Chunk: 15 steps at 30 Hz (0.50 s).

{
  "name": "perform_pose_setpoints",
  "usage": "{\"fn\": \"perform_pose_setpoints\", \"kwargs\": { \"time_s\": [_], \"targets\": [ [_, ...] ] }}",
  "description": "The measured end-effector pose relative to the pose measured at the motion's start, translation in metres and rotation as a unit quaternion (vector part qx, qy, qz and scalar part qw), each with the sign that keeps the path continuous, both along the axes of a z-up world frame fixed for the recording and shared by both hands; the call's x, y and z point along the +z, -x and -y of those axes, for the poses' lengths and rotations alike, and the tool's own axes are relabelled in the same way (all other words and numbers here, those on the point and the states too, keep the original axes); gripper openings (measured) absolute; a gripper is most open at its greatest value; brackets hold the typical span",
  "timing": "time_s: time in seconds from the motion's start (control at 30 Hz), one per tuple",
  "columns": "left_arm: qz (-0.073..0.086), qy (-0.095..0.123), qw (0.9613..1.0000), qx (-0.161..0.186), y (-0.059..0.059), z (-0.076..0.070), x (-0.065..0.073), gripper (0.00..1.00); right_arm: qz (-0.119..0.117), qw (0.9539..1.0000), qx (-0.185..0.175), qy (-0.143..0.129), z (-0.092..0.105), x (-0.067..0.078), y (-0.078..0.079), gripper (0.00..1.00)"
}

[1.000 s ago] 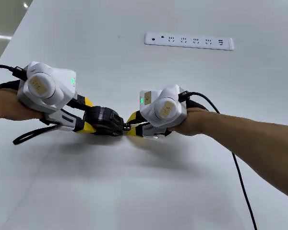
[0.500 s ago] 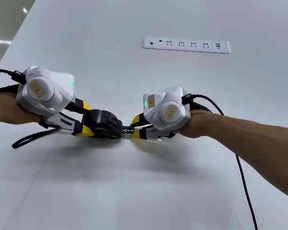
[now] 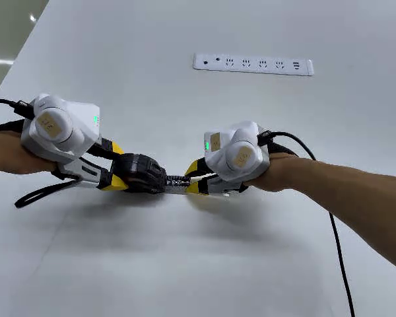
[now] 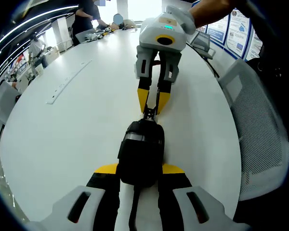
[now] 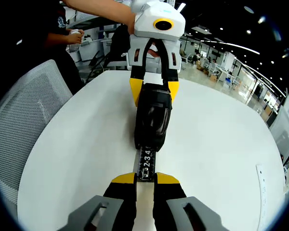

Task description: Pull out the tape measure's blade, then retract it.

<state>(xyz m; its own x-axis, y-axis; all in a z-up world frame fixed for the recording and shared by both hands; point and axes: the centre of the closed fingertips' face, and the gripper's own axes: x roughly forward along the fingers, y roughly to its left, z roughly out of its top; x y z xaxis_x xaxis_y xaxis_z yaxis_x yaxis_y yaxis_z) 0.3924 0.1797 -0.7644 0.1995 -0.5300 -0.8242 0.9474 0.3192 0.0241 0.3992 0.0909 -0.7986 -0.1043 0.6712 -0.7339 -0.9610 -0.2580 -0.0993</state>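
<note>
Tape measure [image 3: 140, 173]: black case lying on the white table [image 3: 185, 264], in front of the person and between the two grippers.
Left gripper [image 3: 117, 165]: jaws drawn in against the two sides of the case, clamping its rear half. The case mouth faces away from this gripper.
Right gripper [image 5: 145, 179]: jaws pinched almost together on the free end of the blade [image 5: 145, 166].
Blade: a short length is out of the case. Numerals 2, 3 and 4 are legible in the right gripper view.
Long axis: the blade runs in one straight line from case mouth to right gripper. The grippers point at each other along that line, low over the table.
Nearer hand: the right has the blade; the left anchors the case.
Step, as judged: extension under way, with little drawn out.
Next move, as judged: right gripper goes away from the case along the same line while the left holds firm. Sideways drift would likely kink the blade.
Surroundings: power strip [image 3: 253, 64] at the far side, well apart and off the pull line.
</note>
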Motion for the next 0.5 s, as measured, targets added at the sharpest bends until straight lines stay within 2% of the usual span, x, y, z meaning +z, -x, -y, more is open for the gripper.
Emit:
{"fn": "perform_pose_setpoints", "kwargs": {
  "time_s": [0.5],
  "targets": [
    [0.000,-0.001,1.0000,0.003,0.000,0.001,0.000,0.24,0.007,1.0000,0.002,0.005,0.019,0.000,-0.002,0.08]
  ]
}}
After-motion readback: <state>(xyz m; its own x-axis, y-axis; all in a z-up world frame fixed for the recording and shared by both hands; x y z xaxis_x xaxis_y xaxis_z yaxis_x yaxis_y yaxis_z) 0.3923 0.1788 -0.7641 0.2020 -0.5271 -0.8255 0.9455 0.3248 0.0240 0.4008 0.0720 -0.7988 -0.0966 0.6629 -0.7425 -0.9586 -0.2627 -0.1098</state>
